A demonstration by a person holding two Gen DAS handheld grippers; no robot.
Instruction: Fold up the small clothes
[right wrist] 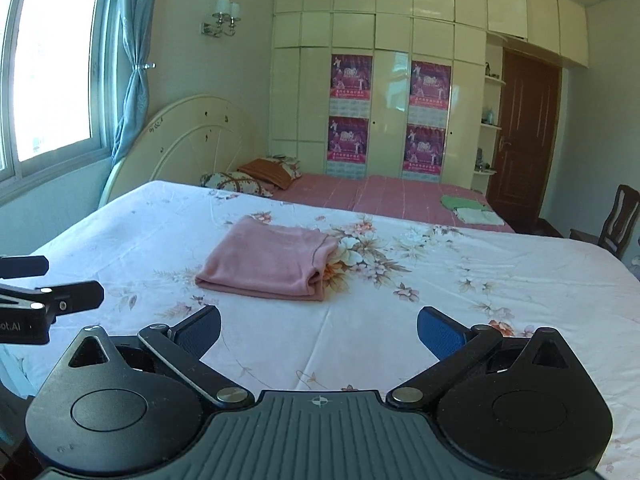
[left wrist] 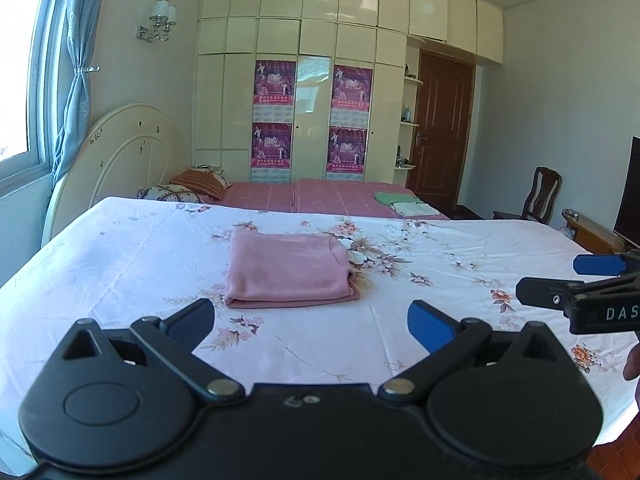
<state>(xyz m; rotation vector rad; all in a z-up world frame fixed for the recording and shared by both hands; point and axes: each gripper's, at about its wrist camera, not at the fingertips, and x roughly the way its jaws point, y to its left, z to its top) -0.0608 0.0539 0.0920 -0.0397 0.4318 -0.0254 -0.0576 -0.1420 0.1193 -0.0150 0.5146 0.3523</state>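
Soft cloth, glossy cabinetry

Fleecy matt pink garment (left wrist: 290, 270) lies on the creased floral cotton sheet (left wrist: 120, 264); beyond the sheet, the high-gloss wardrobe (left wrist: 312, 40).

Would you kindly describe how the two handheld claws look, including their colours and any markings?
Both are matte black with two-bar linkages, silver pivot pins and round side housings. The left claw has blue pads on its fingers; the right claw has the same blue pads and a ribbed grey top plate. White lettering marks each body, cut off at the frame edge.

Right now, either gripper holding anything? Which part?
Nothing held. Left gripper and right gripper are both open and empty; the folded pink cloth lies free on the sheet.
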